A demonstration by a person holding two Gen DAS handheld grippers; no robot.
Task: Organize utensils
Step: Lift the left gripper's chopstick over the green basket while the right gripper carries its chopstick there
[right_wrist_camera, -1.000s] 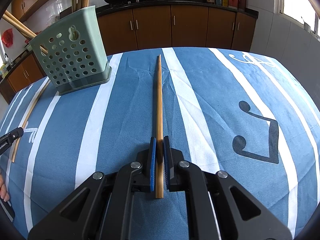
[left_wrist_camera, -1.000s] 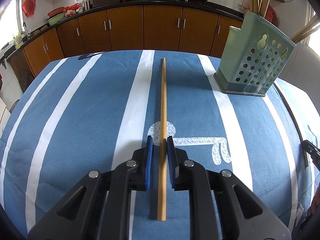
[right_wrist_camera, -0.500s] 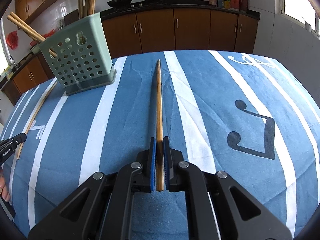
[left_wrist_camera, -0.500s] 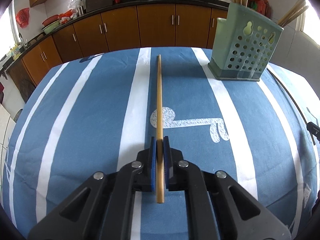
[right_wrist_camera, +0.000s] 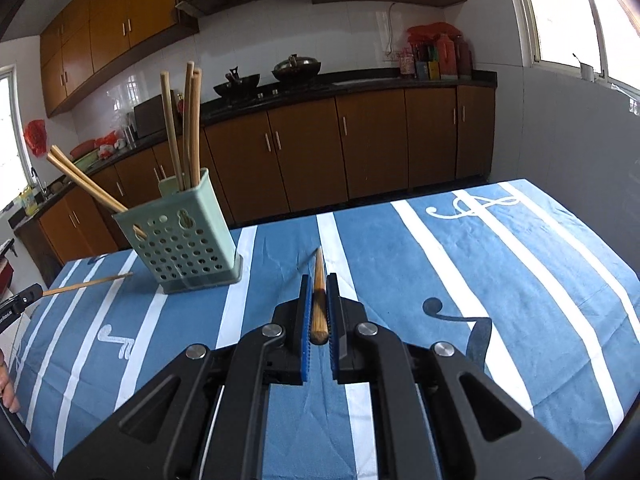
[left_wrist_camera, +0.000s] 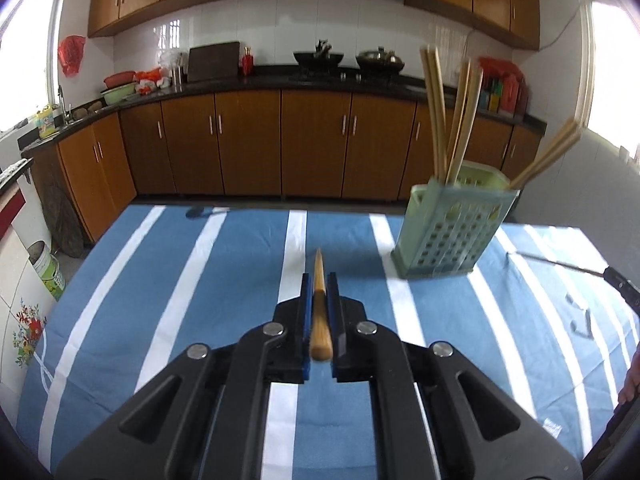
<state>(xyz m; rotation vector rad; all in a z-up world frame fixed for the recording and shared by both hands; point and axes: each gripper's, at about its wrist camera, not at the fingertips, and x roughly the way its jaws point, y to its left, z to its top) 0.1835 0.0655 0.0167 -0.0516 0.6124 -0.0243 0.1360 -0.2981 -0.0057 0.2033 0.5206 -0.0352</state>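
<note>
My left gripper [left_wrist_camera: 319, 280] is shut on a wooden chopstick [left_wrist_camera: 319, 276] and holds it lifted, pointing forward over the blue striped tablecloth [left_wrist_camera: 180, 280]. My right gripper [right_wrist_camera: 319, 282] is shut on another wooden chopstick [right_wrist_camera: 319, 276], also lifted and pointing forward. A green perforated utensil holder [left_wrist_camera: 452, 232] with several chopsticks in it stands to the right in the left wrist view and to the left in the right wrist view [right_wrist_camera: 180, 236]. The left gripper with its chopstick [right_wrist_camera: 88, 282] shows at the far left of the right wrist view.
The table's far edge [right_wrist_camera: 360, 208] drops off toward brown kitchen cabinets [left_wrist_camera: 248, 144]. The right gripper's tip [left_wrist_camera: 620, 284] shows at the right of the left wrist view. A hand [right_wrist_camera: 6, 388] is at the lower left edge.
Both grippers have lifted their chopsticks off the table and tilted up, so the views now look across the table to the kitchen. The left gripper closed on its chopstick.
</note>
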